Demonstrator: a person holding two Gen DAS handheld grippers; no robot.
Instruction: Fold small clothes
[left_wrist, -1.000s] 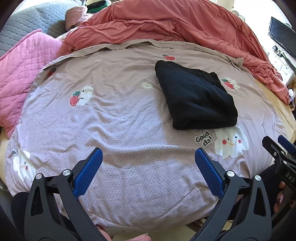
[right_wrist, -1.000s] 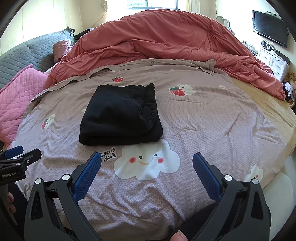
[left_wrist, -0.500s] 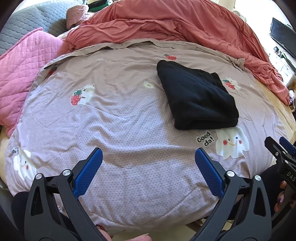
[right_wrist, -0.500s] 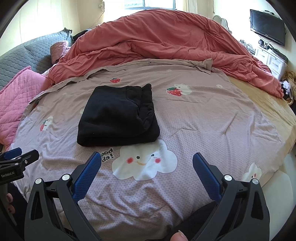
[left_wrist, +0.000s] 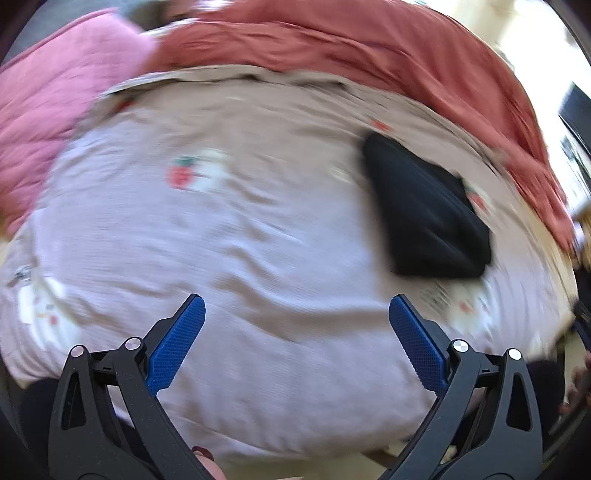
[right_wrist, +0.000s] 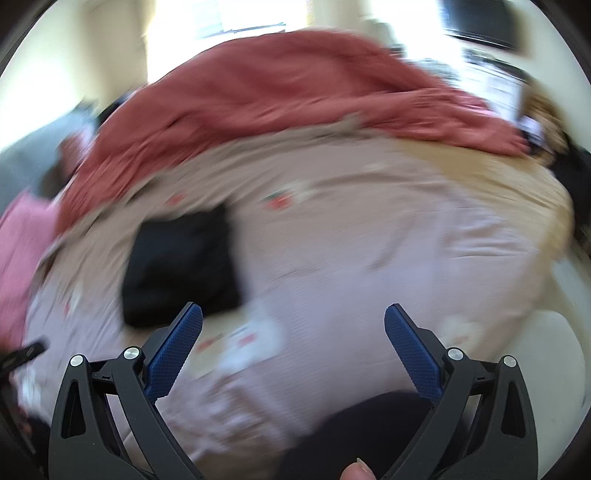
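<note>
A folded black garment (left_wrist: 428, 218) lies on the lilac printed bedcover (left_wrist: 258, 236), to the right of centre in the left wrist view. The same black garment (right_wrist: 181, 266) shows left of centre in the right wrist view. My left gripper (left_wrist: 297, 306) is open and empty, over the bedcover's near part, well short of the garment. My right gripper (right_wrist: 293, 314) is also open with nothing between its blue pads; the garment lies just beyond its left finger. Both views are motion-blurred.
A rumpled red duvet (left_wrist: 369, 48) is piled across the far side of the bed, also seen as the red duvet (right_wrist: 280, 88). A pink quilted cushion (left_wrist: 40, 122) lies at the left. The tan sheet (right_wrist: 498, 192) shows at the right.
Both cameras have swung fast and the views are now blurred. The black garment sits further right and further off in the left view, and further away in the right view. Both grippers stay open.
</note>
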